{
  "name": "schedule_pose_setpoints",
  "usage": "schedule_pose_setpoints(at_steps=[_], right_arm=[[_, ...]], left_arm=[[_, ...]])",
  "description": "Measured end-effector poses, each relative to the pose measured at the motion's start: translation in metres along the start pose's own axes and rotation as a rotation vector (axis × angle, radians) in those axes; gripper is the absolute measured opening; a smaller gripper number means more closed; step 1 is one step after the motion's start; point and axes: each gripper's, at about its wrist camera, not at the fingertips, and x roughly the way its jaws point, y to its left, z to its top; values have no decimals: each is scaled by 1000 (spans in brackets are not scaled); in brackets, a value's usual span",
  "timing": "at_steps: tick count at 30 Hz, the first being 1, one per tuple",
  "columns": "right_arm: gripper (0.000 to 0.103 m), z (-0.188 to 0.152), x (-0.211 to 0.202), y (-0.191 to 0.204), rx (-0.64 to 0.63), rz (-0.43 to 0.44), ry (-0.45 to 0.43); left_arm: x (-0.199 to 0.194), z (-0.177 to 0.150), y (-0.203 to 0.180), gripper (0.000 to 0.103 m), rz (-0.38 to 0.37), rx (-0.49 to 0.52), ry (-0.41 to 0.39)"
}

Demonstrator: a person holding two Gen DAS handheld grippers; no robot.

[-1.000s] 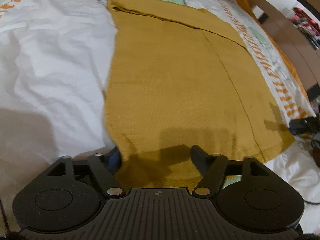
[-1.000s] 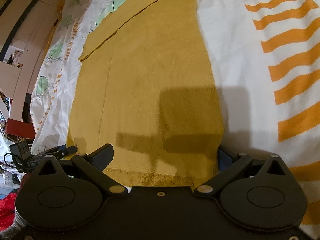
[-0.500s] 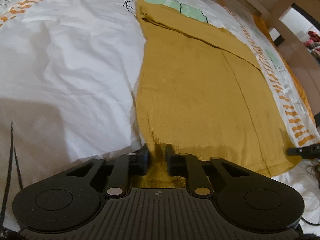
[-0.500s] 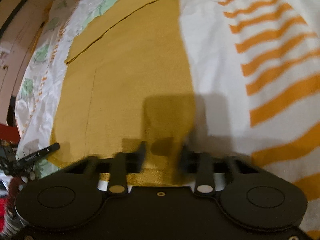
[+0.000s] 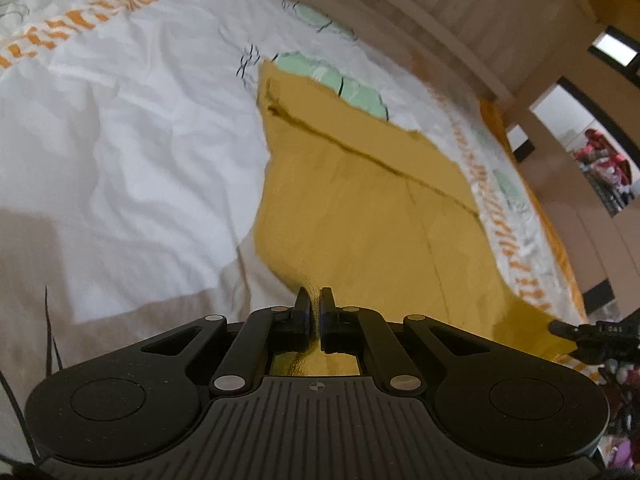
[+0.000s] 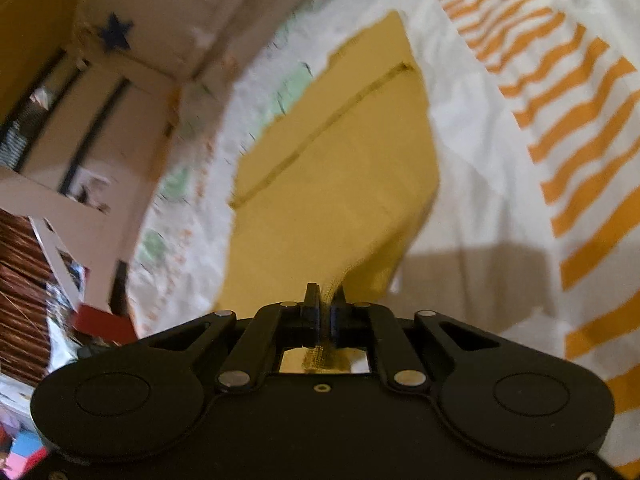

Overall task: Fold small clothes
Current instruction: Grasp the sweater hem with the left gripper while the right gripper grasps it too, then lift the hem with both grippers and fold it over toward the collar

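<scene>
We see a mustard-yellow garment (image 5: 360, 208) spread on the bed — a fine knit with a faint ribbed weave, long and roughly rectangular, with a dark seam running slantwise across its far part and a thinner one down its length. It lies on a crumpled white sheet (image 5: 132, 152) printed with orange stripes and pale green patches; in the left view it sits toward the bed's right edge, where a wooden frame (image 5: 400, 4) runs alongside.

Our left hand-held gripper (image 5: 315, 300) has its jaws drawn together on the near hem of the garment, a thin pinch of knit caught between the black pads and bunched into small vertical pleats. The cloth rises from the sheet to the pads in a taut peak.

Our right hand-held gripper (image 6: 325, 295) is likewise clamped on the near hem at the other corner — a frayed-looking fold of knit squeezed between its pads, the fabric lifting in a slanted ridge from the bed. Both tools point downward at a slant toward the sheet. The right view is blurred.
</scene>
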Motion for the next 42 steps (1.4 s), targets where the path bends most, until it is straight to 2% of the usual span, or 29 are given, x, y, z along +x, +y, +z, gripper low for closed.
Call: schedule_pose_setpoints(at_steps=[7, 14, 24, 33, 42], right_arm=[[12, 19, 7, 10, 2, 73, -94], [12, 54, 14, 18, 7, 123, -191], [12, 118, 41, 13, 37, 135, -315], [12, 167, 79, -6, 81, 109, -358], [12, 191, 112, -20, 90, 55, -348]], left_arm=[[-8, 27, -7, 3, -41, -29, -89], [-4, 65, -9, 3, -63, -67, -179], [31, 135, -12, 3, -71, -121, -267], [83, 182, -3, 3, -1, -148, -261], [132, 193, 11, 3, 38, -170, -223]])
